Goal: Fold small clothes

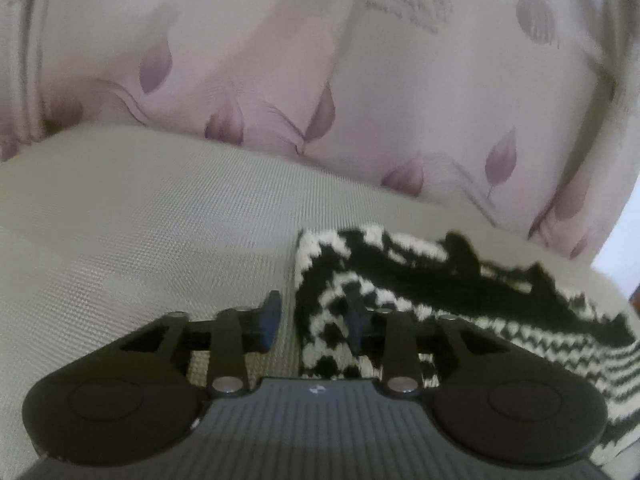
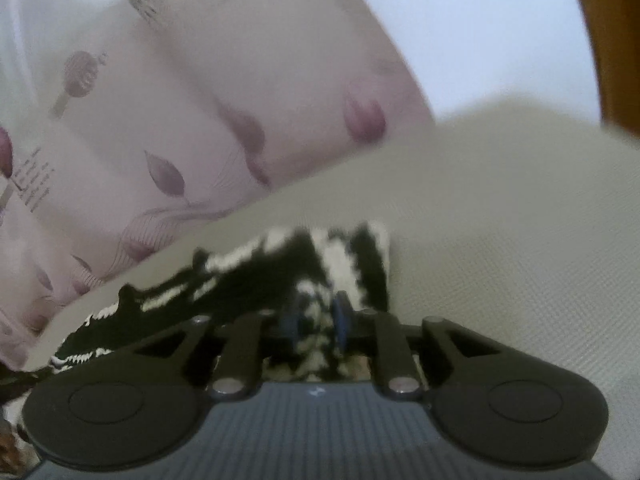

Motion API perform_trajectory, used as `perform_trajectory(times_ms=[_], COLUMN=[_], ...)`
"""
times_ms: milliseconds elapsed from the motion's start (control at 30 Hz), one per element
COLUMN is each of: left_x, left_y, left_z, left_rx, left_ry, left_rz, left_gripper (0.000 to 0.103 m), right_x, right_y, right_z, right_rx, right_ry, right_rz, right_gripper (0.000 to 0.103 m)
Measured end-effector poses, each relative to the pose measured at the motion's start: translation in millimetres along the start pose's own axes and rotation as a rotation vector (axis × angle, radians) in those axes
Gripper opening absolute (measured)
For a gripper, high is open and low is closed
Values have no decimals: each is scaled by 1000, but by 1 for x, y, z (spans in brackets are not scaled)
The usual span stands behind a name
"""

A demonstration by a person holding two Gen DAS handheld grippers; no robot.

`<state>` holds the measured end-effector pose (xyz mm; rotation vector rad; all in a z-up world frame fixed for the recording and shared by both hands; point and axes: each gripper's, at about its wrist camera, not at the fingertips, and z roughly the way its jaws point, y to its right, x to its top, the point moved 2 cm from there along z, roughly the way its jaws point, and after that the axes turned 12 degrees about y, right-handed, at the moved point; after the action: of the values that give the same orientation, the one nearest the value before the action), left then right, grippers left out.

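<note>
A small black-and-white knitted garment (image 1: 460, 280) lies on a pale grey-green cushion (image 1: 140, 220). In the left wrist view my left gripper (image 1: 314, 322) is open, straddling the garment's left edge: one blue pad (image 1: 270, 318) is over the cushion, the other (image 1: 354, 324) over the knit. In the right wrist view the same garment (image 2: 260, 276) lies ahead, blurred. My right gripper (image 2: 314, 320) is low over its right end, the blue pads (image 2: 340, 320) a small gap apart with knit between them; the blur hides whether they pinch it.
A pink curtain with purple leaf prints (image 1: 360, 100) hangs close behind the cushion, also in the right wrist view (image 2: 160, 120). A brown wooden edge (image 2: 608, 40) and pale wall (image 2: 500, 20) are at the right.
</note>
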<state>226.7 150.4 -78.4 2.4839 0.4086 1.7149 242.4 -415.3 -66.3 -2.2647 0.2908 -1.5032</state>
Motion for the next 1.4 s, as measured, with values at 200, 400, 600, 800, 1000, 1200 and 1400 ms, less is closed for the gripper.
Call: perform_trajectory(times_ms=[200,400,600,800,1000,1200,1400], left_x=[7,-14,-15,-5,11,13,6], left_y=[25,34,15,15,24,27,27], left_z=[-6,20,14,-5,-16,9,22], left_rx=[-112,-54,1,-93,-89,-74,-64], left_ry=[20,-17,-23,-21,15,-80,-124], left_rz=[65,145,49,51,156,214,248], left_gripper=[36,36,41,68,100,101,102], right_x=[13,-18,-31,-21,-43,-64,-70], right_y=[-64,-83,-55,-64,-88,-98,-101], right_z=[-12,32,32,6,-50,-43,-36], right_rx=[150,69,54,50,171,127,119], right_ry=[41,-66,-43,43,156,77,27], right_rz=[-233,-405,-300,-260,-316,-396,-424], right_gripper=[19,17,18,22,39,40,66])
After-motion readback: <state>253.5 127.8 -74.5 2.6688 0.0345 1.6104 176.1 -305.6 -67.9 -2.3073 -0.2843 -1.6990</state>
